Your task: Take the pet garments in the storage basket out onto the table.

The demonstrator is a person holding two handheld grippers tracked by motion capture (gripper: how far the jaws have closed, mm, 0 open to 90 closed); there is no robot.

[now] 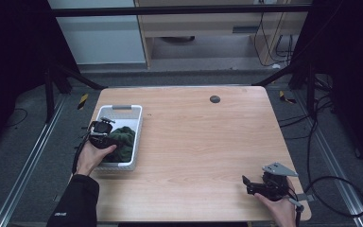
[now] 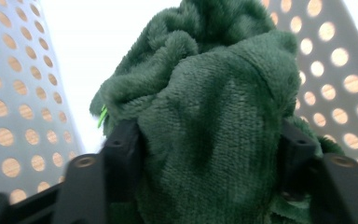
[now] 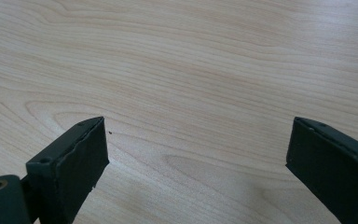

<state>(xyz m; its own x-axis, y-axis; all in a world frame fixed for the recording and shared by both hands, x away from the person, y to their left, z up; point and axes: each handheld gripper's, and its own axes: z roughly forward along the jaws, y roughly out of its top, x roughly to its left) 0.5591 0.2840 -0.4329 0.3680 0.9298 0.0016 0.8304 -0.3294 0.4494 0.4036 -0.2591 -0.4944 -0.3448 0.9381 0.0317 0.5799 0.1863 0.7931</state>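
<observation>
A dark green fleecy cloth (image 1: 125,139) lies bunched in a white perforated basket (image 1: 121,108) at the table's left side. My left gripper (image 1: 105,128) reaches down into the basket from its left. In the left gripper view its jaws stand wide apart on either side of the green cloth (image 2: 214,84), which fills the gap of the gripper (image 2: 209,130); the basket wall (image 2: 23,93) rises beside it. My right gripper (image 1: 246,182) rests near the table's front right corner. It is open, with bare wood between its fingers (image 3: 81,158).
The light wooden table (image 1: 208,142) carries a small dark round disc (image 1: 214,99) near its far edge. Black frame struts stand at the far corners, and cables (image 1: 321,184) trail on the floor to the right.
</observation>
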